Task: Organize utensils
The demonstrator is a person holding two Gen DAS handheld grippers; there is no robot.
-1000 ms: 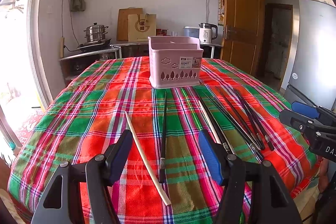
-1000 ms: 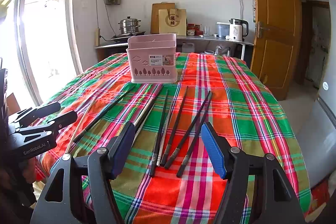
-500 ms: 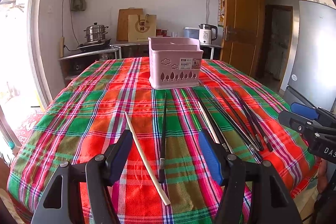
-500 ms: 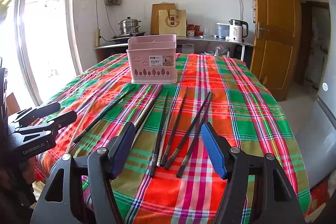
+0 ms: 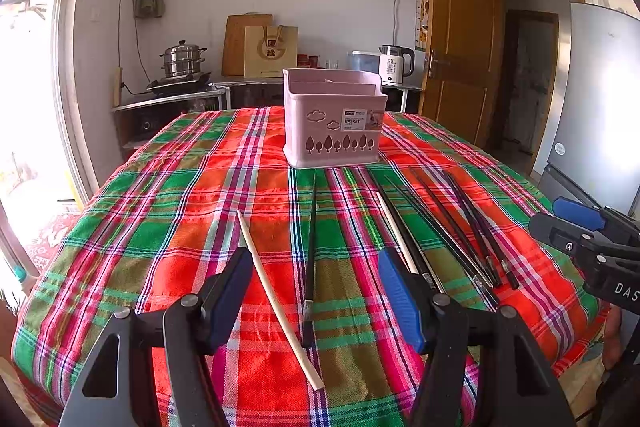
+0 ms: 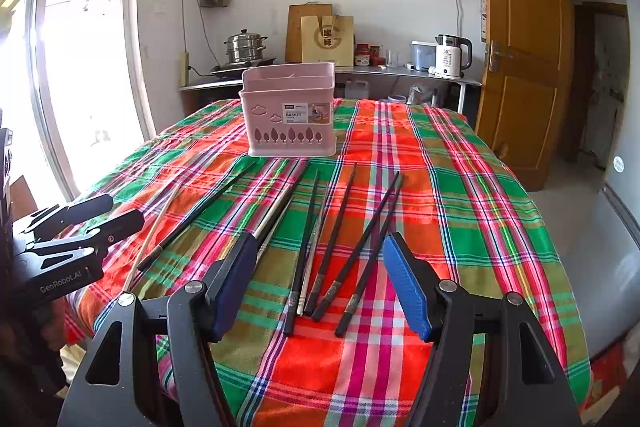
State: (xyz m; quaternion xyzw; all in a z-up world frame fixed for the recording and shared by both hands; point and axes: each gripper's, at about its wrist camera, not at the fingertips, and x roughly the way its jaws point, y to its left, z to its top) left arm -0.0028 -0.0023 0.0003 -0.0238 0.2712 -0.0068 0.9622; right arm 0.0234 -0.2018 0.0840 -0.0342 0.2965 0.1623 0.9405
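A pink utensil basket (image 5: 334,117) stands upright mid-table on the plaid cloth; it also shows in the right wrist view (image 6: 289,109). Several chopsticks lie flat in front of it. A pale wooden chopstick (image 5: 278,301) and a black chopstick (image 5: 310,259) lie between the fingers of my left gripper (image 5: 316,297), which is open and empty above the near edge. Several black chopsticks (image 6: 340,247) lie ahead of my right gripper (image 6: 320,285), also open and empty. Each gripper shows at the side of the other's view.
The round table (image 5: 120,211) drops off at its near and side edges. A counter (image 5: 180,95) behind it holds a steel pot, a paper bag and a kettle (image 5: 394,65). A fridge (image 5: 596,107) stands at the right, a wooden door (image 6: 520,47) beyond.
Both grippers have stayed open. The views have barely shifted; the chopsticks and basket have not moved.
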